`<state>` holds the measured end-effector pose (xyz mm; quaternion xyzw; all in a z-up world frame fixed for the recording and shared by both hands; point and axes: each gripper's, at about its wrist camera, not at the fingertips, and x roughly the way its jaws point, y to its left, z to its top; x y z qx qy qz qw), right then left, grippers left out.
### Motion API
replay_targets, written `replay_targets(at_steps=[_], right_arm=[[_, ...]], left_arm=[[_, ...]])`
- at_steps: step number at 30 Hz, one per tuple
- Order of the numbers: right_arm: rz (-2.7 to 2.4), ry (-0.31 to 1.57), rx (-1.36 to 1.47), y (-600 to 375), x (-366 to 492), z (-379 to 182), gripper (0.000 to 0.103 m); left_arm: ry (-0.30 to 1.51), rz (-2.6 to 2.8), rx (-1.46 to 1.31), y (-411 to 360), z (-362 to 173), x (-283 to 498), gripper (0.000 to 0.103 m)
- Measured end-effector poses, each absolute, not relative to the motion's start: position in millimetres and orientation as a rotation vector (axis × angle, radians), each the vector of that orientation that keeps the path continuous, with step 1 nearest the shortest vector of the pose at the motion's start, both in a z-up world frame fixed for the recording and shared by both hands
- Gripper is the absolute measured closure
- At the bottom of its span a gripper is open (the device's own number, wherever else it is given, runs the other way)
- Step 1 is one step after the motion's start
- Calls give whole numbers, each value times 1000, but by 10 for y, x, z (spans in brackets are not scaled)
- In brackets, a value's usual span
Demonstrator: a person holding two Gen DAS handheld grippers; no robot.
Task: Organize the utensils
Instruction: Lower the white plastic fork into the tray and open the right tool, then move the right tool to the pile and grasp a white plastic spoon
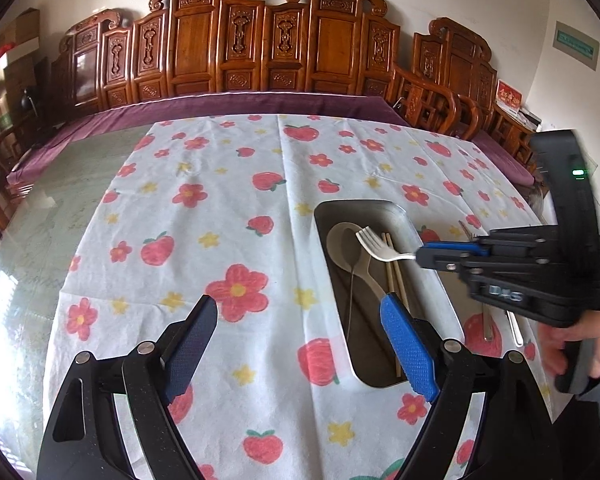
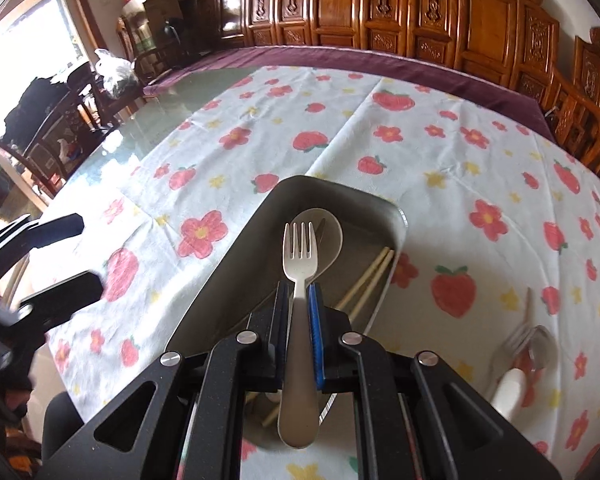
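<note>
While its smooth cream handle is pinched between the nearly closed jaws of the right gripper, the plastic fork hangs tines-forward above the tray, a rounded rectangular metal tray that holds a pale wide-bowled spoon and a pair of slim wooden chopsticks. The left gripper stands just beside the tray with its ribbed blue-padded jaws spread wide and nothing between them. The tray rests on a creased white cloth printed with red flowers and strawberries, spread over the glossy bench, where more cutlery, blurred, lies to the right.
</note>
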<state>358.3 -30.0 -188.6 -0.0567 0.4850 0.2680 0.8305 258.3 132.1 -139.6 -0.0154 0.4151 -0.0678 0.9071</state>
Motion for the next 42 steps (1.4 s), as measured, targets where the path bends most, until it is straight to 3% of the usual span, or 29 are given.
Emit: replay_targets(at_steps=[14,22,33,37,42], right_arm=[[525,1117,-8,-21,3778,-2291,90],[571,1104,5,-72,3641,-2221,85],[510,897,-28,-1259,3061,-1631,84],[418,867,-74,-1769,2923,-1674,76],[344,902,-70,-2235,2905,-1980,74]], left_arm=[[864,-115,-30,1485,-1424,2534,23],[862,-106,-28,1474,-1387,2488,23],[848,-197,12,833,-1301,2438,23],[843,-244,31,512,-1288,2420,23],[845,-299,41,155,-1356,2377,23]])
